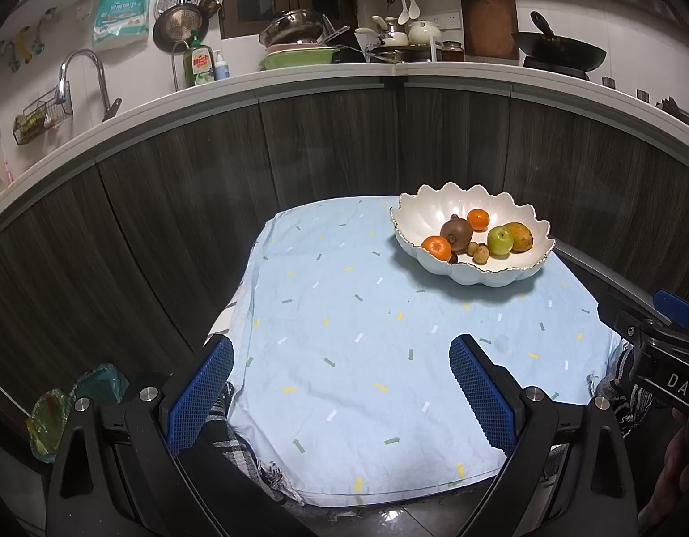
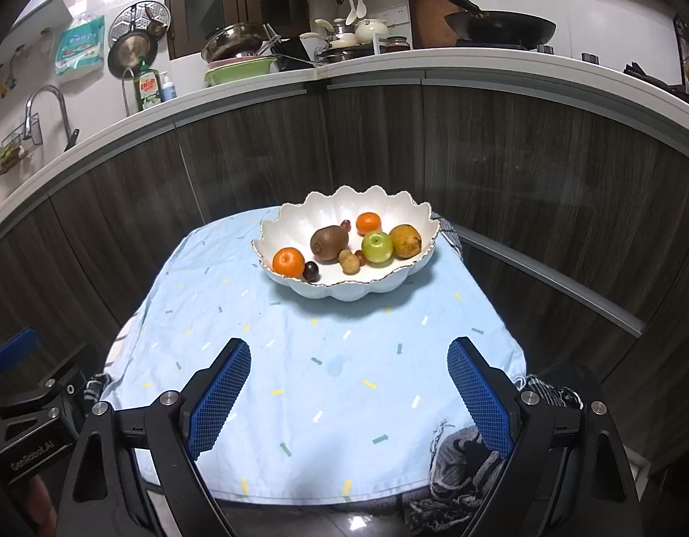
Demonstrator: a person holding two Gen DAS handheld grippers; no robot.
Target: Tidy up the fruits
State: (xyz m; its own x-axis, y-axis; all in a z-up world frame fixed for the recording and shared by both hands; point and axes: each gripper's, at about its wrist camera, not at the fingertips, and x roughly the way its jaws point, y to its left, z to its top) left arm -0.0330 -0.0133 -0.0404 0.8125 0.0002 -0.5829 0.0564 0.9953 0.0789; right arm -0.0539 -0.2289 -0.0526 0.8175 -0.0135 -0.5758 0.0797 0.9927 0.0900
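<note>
While both grippers hang back at the near edge of the table, all the fruit sits in the bowl at the far side. Left gripper has its blue pads spread wide with nothing between them, just the cloth below. Right gripper is the same deal: jaws wide apart, holding nothing, pointed over the cloth toward the bowl.

The bowl is white with a scalloped, wavy rim, sitting on the light blue cloth with little confetti marks. From the right wrist view, an orange is at the front left near the rim, with a dark grape touching it on its right. A brown kiwi lies just behind those. A small knobbly tan fruit sits in front of the kiwi, can't tell exactly what it is. A green apple is right of that, touching a yellowish pear at the right end. A second orange sits at the back, with a small reddish grape just left of it.

In the left wrist view the bowl is off to the upper right, and the right gripper's body pokes in at the right edge. Behind the table are dark wood cabinets under a white counter, with a wok on top and a faucet at the far left.
</note>
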